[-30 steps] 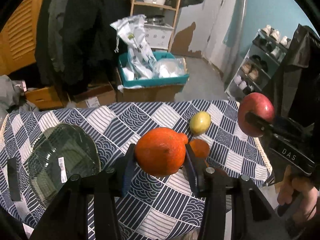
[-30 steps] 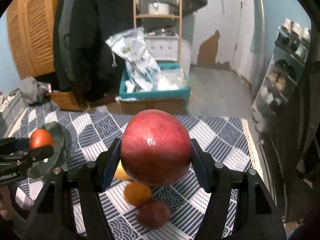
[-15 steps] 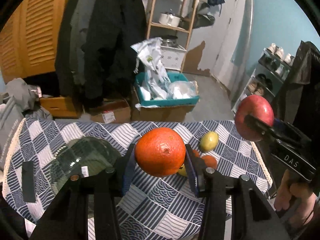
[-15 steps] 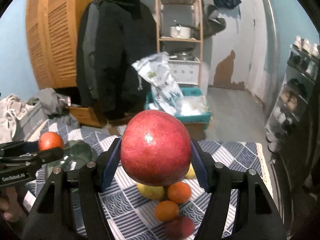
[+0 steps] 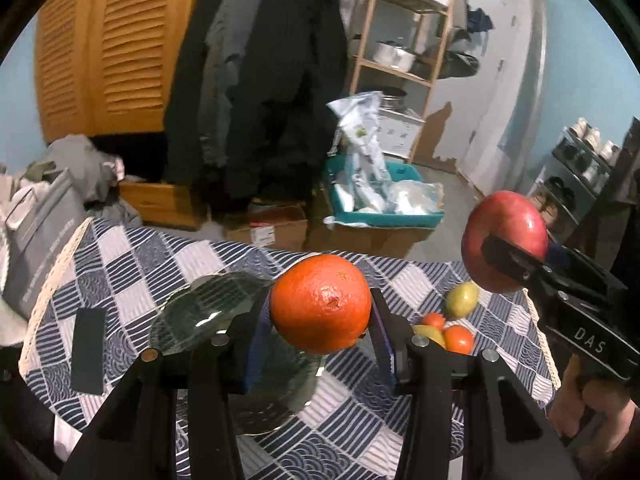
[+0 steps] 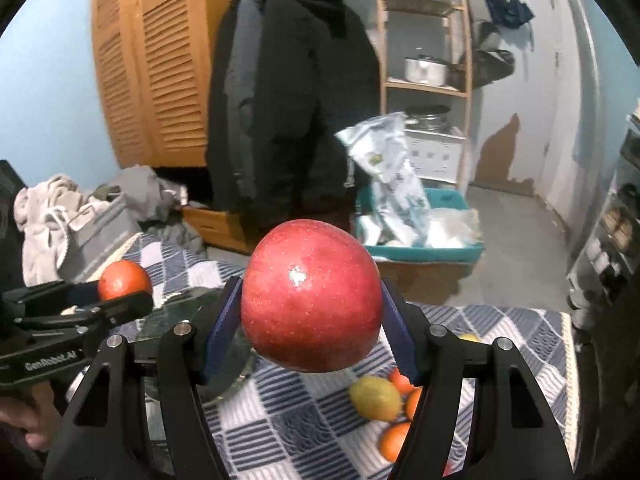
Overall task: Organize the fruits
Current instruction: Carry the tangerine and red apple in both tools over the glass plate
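My left gripper is shut on a large orange, held in the air above the near edge of a glass plate. My right gripper is shut on a red apple, also lifted off the table. In the left wrist view that apple hangs at the right, over the remaining fruit: a yellow-green lemon and small oranges. In the right wrist view the orange shows at the left above the glass plate, with a lemon and small oranges below the apple.
A blue and white patterned cloth covers the table. A dark flat phone-like object lies left of the plate. Behind the table stand a teal bin with bags, cardboard boxes, hanging black coats, a wooden shelf and a shoe rack at the right.
Both grippers have risen and drawn back from the table with their fruit. More of the room shows and the fruit pile and plate sit lower and smaller in both views.
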Motion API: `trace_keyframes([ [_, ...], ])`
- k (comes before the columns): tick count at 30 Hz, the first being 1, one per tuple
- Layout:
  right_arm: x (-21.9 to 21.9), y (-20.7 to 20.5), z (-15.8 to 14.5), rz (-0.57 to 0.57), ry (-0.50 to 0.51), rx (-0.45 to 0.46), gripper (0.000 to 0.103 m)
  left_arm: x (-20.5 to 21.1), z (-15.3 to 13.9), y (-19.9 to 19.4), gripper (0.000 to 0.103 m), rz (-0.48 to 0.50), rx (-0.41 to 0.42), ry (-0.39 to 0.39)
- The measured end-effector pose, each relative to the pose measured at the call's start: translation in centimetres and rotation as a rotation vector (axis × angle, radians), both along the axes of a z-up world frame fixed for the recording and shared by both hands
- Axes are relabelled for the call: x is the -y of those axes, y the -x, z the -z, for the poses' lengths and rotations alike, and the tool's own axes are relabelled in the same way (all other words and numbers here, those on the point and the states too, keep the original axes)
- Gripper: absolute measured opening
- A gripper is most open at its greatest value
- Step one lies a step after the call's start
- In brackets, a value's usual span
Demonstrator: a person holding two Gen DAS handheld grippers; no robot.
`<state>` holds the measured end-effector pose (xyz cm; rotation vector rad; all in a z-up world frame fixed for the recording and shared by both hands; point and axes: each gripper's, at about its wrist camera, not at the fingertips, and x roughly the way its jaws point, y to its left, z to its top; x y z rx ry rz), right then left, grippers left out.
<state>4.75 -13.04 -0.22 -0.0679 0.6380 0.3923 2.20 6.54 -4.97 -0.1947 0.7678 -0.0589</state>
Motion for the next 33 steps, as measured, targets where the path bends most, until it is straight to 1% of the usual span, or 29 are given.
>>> trace_keyframes([
  [4, -3.0, -0.7, 0.6, -0.046, 0.008, -0.014, 0.067, -2.1, 0.8, 0.0, 0.047, -0.039, -0.017, 0.004],
  [10, -6.7, -1.7, 2.5, -0.102, 0.009, -0.071, 0.067, -4.8, 2.4, -0.1, 0.047, -0.091, -0.045, 0.003],
  [15, -9.0, -2.7, 3.8, -0.131, 0.014, -0.107, 0.067, -7.1, 4.1, -0.3, 0.047, -0.131, -0.081, 0.016],
  [21, -11.6, -3.6, 5.8, -0.169, 0.032, -0.159, 0.067, -8.8, 6.5, -0.7, 0.047, -0.156, -0.134, 0.025],
  [24, -12.8, -4.0, 7.4, -0.191, 0.045, -0.192, 0.067, -9.6, 8.3, -1.1, 0.047, -0.166, -0.171, 0.032],
  [27, -13.9, -4.4, 9.7, -0.203, 0.073, -0.235, 0.067, -10.2, 9.8, -1.4, 0.047, -0.181, -0.198, 0.045],
  [31, -14.5, -4.8, 12.5, -0.204, 0.100, -0.296, 0.067, -10.9, 12.4, -1.8, 0.047, -0.208, -0.247, 0.046],
  [33, -14.6, -5.0, 13.6, -0.204, 0.110, -0.321, 0.067, -11.3, 13.5, -1.9, 0.047, -0.217, -0.273, 0.066],
])
